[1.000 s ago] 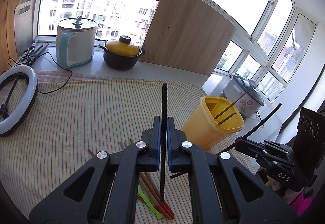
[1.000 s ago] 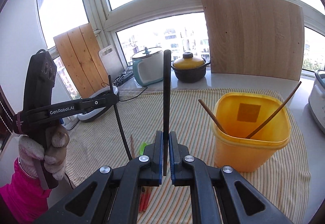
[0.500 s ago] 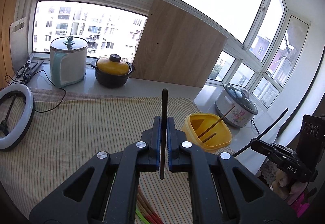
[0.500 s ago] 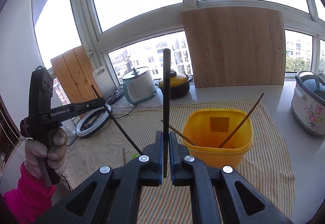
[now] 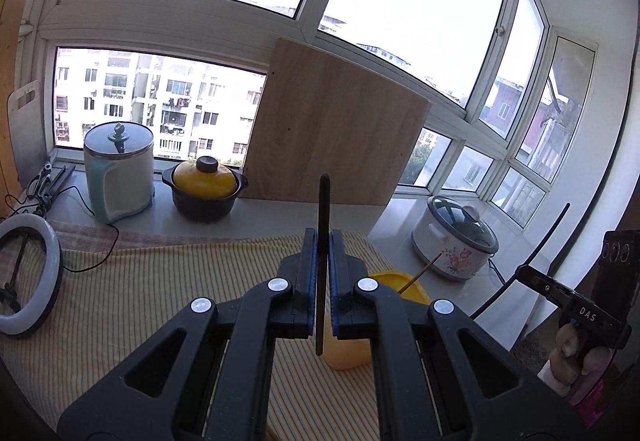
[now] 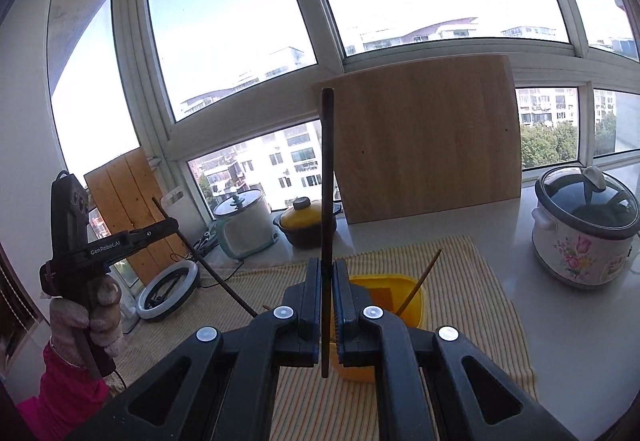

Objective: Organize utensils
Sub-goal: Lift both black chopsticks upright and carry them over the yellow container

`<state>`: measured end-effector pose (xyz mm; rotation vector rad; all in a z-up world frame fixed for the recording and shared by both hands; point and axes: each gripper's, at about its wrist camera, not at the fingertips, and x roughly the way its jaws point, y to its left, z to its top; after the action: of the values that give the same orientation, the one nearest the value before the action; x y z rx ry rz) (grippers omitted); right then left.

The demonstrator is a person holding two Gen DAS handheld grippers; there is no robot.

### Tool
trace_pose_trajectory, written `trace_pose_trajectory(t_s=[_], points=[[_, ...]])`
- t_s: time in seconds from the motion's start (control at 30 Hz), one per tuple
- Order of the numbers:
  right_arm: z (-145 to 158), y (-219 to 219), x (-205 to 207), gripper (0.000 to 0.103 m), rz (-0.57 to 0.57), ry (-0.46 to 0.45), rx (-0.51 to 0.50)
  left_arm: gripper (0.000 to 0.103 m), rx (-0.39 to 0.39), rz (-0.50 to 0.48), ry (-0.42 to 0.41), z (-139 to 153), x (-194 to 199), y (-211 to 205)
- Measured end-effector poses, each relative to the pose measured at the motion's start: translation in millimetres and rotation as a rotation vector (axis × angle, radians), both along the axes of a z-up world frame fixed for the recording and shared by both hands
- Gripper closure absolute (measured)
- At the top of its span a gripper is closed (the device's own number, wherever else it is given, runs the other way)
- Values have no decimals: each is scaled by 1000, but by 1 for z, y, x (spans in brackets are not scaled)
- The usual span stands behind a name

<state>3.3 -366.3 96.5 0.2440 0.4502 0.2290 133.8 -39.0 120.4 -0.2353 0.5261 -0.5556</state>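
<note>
Your bench wears ribbed, striped cloth [image 6: 472,273]; the yellow tub [image 6: 408,293] looks smooth plastic, the leaning board [image 6: 432,137] matt wood, the floral cooker [image 6: 580,253] glossy.

1. A striped cloth [image 5: 140,281] covered the table, with a container [image 6: 404,297] standing on it toward its right side and chopsticks [image 6: 420,283] leaning inside it.
2. A ring light [image 5: 28,273] lay at the cloth's left edge.
3. Behind the cloth, along the windowsill [image 5: 272,215], stood an electric kettle [image 5: 120,169], a lidded clay pot [image 5: 206,183] to its right, and a large wooden board [image 5: 336,129] propped against the window [image 5: 160,105] further right.
4. A slow cooker [image 6: 584,225] sat on the counter [image 6: 568,329] right of the cloth.
5. Wooden planks [image 6: 124,197] and a cutting board [image 6: 176,205] leaned at the far left of the sill.
</note>
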Motion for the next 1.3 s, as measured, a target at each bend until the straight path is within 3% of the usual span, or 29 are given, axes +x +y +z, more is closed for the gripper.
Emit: trace_pose_trajectory(t_s=[0.4,0.67,1.3], points=[[13,-7,17,100,-60,-54,-11,100,-18,8,-60,27,11,-17],[0,-10,36,100,-91,-22,-28,100,-37,6,-65,35,20,-31],[-35,-6,46,100,-107,59,-74,100,-30,-9,16,4,40,-65]])
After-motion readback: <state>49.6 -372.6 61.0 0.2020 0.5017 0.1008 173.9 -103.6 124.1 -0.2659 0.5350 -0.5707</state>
